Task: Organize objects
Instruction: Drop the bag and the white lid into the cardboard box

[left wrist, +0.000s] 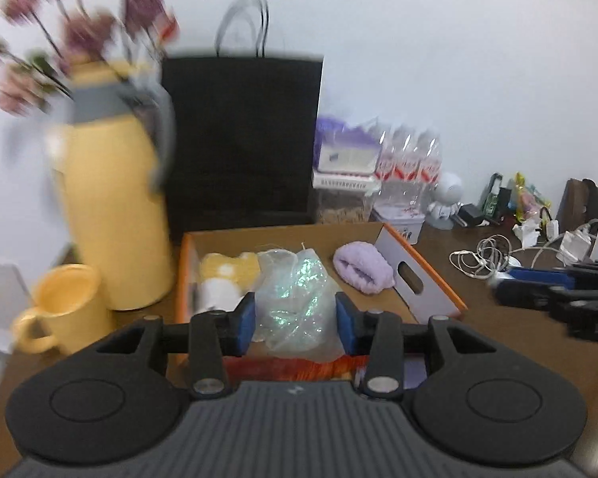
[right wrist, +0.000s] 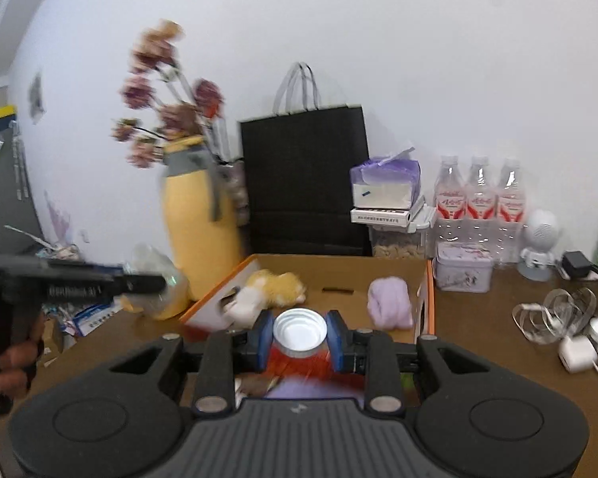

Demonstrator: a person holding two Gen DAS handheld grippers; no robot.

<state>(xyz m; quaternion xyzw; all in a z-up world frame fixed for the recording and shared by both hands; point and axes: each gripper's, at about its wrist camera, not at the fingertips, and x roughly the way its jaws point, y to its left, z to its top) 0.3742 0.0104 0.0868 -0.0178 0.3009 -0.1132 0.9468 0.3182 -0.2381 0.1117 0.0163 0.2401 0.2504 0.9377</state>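
A: Left view: your left tool point(left wrist: 295, 320) is part open, its pads at either side of a clear shimmering bag point(left wrist: 297, 298); I cannot tell whether they press it. The cardboard box point(left wrist: 414, 279) lies just ahead, its orange rim close; a yellow flask point(left wrist: 115, 199) stands ahead-left.

B: Right view?

A: Your right tool point(right wrist: 299, 336) clamps a white-capped bottle point(right wrist: 299, 332) over the box's near edge; bare desk point(right wrist: 478, 342) opens right.
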